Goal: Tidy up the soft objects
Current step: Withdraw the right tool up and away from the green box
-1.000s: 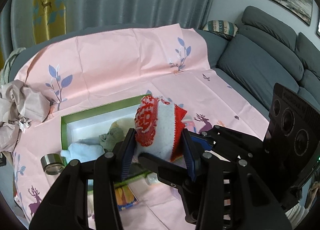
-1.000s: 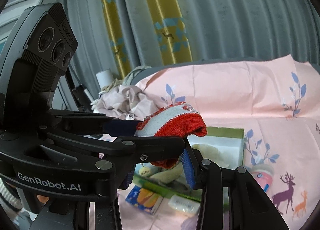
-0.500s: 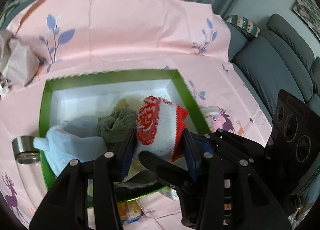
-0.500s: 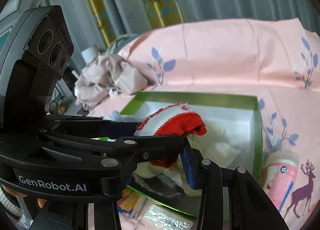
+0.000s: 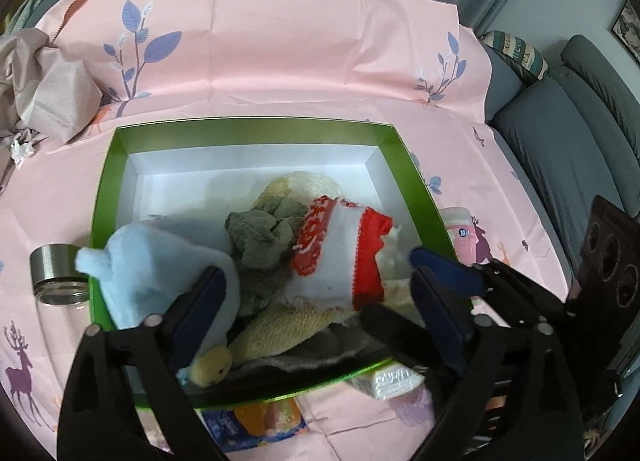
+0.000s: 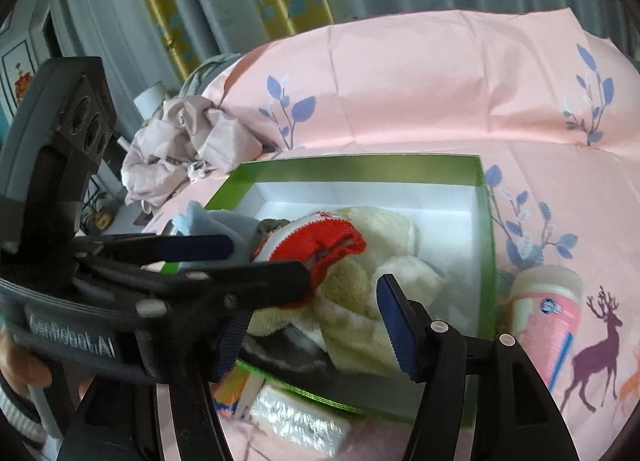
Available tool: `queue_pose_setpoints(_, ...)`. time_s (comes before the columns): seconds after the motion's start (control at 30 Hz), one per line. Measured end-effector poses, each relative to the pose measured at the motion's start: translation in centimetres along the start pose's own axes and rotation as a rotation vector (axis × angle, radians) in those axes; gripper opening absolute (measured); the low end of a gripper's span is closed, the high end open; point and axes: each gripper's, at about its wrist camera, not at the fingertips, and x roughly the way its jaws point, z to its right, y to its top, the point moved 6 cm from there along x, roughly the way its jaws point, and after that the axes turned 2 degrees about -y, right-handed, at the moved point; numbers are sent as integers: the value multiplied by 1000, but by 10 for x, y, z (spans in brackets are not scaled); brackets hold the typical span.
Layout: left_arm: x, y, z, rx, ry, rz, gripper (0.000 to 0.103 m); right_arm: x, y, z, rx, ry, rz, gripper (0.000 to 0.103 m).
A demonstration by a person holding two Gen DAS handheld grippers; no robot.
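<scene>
A red and white knitted sock lies in the green box on top of a cream plush, beside an olive cloth and a light blue plush. My left gripper is open, its blue pads wide apart on either side of the sock. My right gripper is open too, just above the box's near side; the sock lies beyond it in the green box.
A steel-lidded glass jar lies left of the box. A pink bottle lies to its right. A tissue pack and an orange snack packet lie in front. Crumpled grey cloth at far left; grey sofa at right.
Both grippers moved down over the box with the sock held between them, then opened. The sock now lies loose on the pile in the box.
</scene>
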Motion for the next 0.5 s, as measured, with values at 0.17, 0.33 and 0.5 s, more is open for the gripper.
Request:
queue_pose_setpoints(0.17,-16,-4,2,12,17,17,97,-26,-7,-1,-6,-1,37,64)
queue_pose_setpoints(0.33,-36,-15,-2,-6,20,47,102,-55,-20,-1,2,-3,65,64)
queue_pose_setpoints(0.5,-52,-45,-1,-15,16,68,102,-85,-39,4,28,-71,102,64)
